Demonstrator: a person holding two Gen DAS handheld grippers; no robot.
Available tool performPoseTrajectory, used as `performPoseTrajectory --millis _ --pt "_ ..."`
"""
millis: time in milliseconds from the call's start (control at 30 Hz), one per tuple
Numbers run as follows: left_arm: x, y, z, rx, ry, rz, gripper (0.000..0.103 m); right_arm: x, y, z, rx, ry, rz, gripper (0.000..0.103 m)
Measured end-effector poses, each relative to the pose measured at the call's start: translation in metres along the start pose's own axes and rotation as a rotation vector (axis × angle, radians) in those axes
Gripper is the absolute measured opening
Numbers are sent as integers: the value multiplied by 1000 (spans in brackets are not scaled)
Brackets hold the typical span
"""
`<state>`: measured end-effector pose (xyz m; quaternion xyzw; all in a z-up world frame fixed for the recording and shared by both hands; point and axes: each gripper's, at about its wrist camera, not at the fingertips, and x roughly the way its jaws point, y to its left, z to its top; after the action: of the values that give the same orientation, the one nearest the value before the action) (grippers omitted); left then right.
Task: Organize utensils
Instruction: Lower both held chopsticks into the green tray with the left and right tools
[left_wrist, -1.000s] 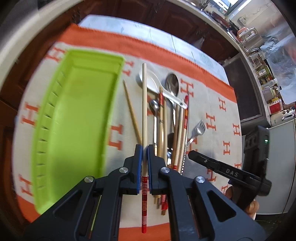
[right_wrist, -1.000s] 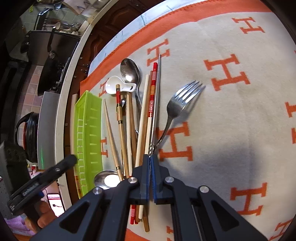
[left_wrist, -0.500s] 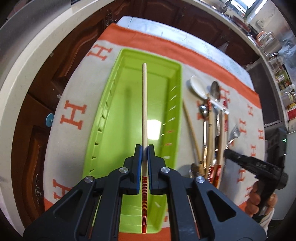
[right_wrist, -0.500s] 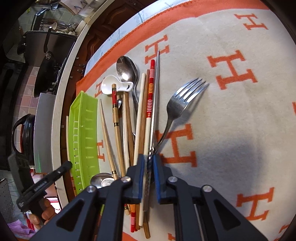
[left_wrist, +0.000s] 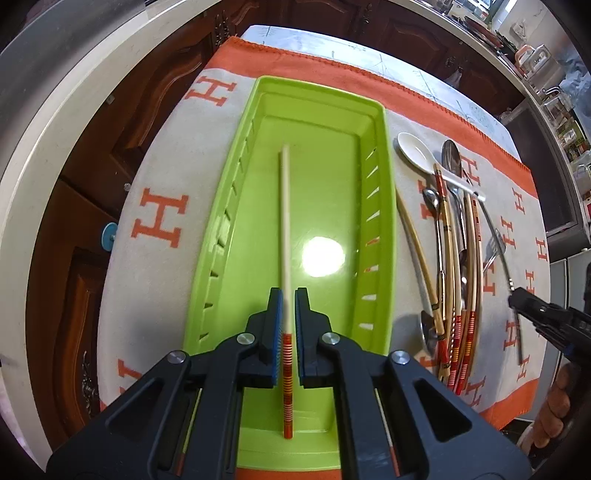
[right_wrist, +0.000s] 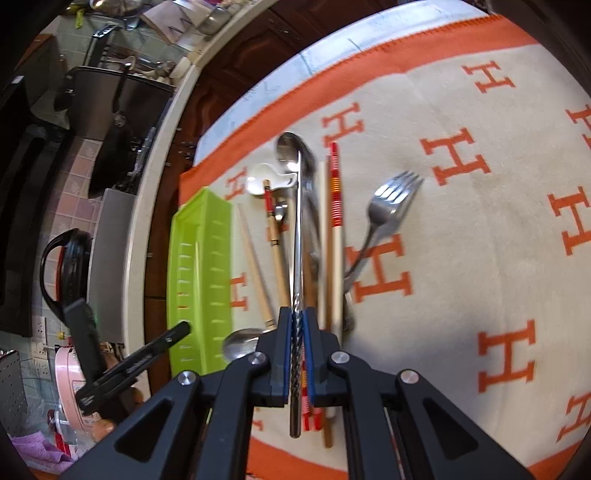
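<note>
A lime green tray (left_wrist: 384, 221) lies on the cloth. A pale chopstick with a red-striped end (left_wrist: 285, 221) rests lengthwise on its floor. My left gripper (left_wrist: 289, 295) hovers over it, its jaws slightly apart and loose around the stick: open. To the tray's right lies a pile with a white spoon (left_wrist: 413, 149), steel spoons, wooden and striped chopsticks (right_wrist: 335, 192) and a fork (right_wrist: 391, 199). My right gripper (right_wrist: 297, 317) is shut on a steel chopstick with a twisted handle (right_wrist: 298, 240), raised above the pile. The tray (right_wrist: 199, 258) is left of it.
A beige cloth with orange H marks and an orange border (left_wrist: 159, 218) covers the counter. Dark wooden cabinets lie beyond the counter's pale curved edge (left_wrist: 44, 155). A person's hand (left_wrist: 554, 413) holds the right gripper. A black kettle (right_wrist: 62, 266) sits far left.
The left gripper carried the striped chopstick from the pile to over the tray and loosened; the stick now lies in the tray. The right gripper closed on the steel chopstick and lifted it.
</note>
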<state>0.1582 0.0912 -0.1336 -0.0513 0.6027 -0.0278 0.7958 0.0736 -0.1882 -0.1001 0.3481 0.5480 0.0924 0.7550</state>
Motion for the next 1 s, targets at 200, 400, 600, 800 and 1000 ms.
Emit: performPoseTrajectory --millis 200,400,600,800,1000 --pt "-6 7 -11 15 -23 3 4 -11 18 -11 17 -9 72 5" --pt "-11 11 -24 28 -33 -18 4 -12 50 -23 11 18 174 5" --pt "-18 19 -30 14 -53 -40 4 -2 89 -26 -4 20 199 5" --pt "-28 24 -33 4 -86 -20 4 37 122 -22 -60 23 75 5" --pt "-42 24 -37 30 -138 28 41 89 139 -31 -138 94 -63 6"
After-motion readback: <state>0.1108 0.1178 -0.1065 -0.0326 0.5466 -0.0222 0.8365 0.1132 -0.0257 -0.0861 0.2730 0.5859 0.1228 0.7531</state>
